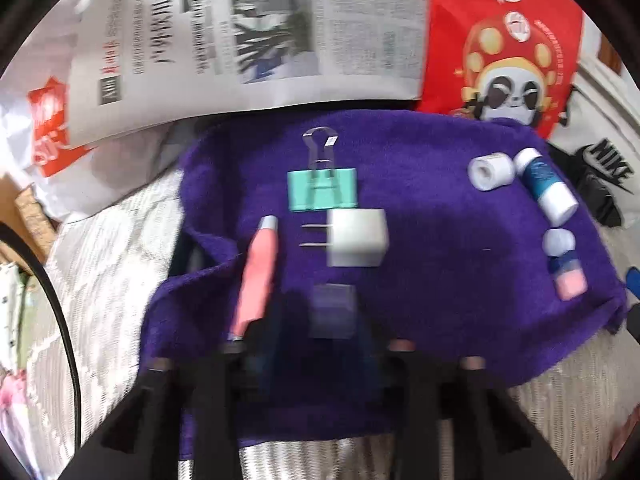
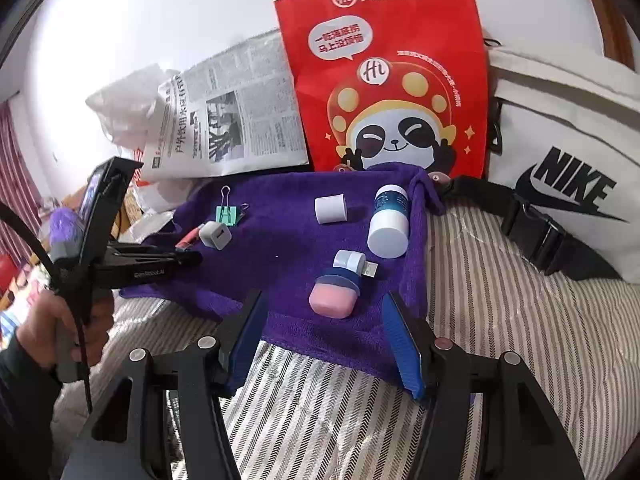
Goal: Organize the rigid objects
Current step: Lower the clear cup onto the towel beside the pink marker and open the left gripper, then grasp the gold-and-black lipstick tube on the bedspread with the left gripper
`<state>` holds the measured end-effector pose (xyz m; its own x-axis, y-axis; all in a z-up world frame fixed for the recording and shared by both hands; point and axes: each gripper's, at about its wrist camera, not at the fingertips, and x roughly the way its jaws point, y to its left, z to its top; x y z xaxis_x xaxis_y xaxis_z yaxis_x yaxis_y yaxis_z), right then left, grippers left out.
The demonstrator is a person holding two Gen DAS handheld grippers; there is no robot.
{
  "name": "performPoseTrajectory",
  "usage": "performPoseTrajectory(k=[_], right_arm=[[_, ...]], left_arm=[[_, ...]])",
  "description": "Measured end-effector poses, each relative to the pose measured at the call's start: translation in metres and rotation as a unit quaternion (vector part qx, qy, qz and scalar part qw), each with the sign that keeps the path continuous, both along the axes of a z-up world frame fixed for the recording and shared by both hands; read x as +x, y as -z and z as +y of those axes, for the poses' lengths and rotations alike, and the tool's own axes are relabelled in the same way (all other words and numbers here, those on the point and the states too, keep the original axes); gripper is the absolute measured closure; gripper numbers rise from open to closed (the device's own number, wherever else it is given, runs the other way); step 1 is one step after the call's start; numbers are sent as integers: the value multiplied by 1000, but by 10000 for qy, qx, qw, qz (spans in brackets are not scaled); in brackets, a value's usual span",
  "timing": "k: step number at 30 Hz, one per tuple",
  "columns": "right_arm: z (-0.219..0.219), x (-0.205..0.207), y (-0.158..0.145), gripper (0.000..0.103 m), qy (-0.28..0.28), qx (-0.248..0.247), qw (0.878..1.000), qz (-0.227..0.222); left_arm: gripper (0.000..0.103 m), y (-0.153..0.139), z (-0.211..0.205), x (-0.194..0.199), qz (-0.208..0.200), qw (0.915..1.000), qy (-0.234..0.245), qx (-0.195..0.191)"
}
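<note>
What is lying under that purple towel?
The purple towel lies on a striped bedcover, which shows around its near and right edges. Whatever sits directly beneath its middle is covered.

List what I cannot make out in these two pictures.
- Left wrist view: the small clear block is smeared by motion blur, so I cannot tell what it is.
- Left wrist view: the pink pen has its lower end behind the left gripper.
- Right wrist view: the white charger hides most of the pen.
- Both views: the newspaper text is unreadable.

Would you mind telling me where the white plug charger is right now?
The white plug charger lies mid-towel in the left wrist view, just below the green binder clip, right of the pink pen.
</note>
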<state>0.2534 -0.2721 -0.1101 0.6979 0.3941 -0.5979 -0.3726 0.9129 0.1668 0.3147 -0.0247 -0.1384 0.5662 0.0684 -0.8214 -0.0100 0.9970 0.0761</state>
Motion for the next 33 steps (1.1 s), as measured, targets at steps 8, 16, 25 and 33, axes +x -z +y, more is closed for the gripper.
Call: performPoseTrajectory(k=[8,16,25,33], right_arm=[[4,-3,2,43,-149,85,9999,22],[-3,-2,3,43,-11,23,10000,58],[-40,-18,-10,43,384,233,9986,-263],[-69,-29,-11,38,569,296,9971,-414]], left_arm=[[53,-11,7,-22,-123,9998,-38,-116],[53,-41,-14,-79,-267,9991,306,83],[53,-17,-20,-141,214,9982,363,-419],[53,-1,-39,-147,461,9918,246,-1168]])
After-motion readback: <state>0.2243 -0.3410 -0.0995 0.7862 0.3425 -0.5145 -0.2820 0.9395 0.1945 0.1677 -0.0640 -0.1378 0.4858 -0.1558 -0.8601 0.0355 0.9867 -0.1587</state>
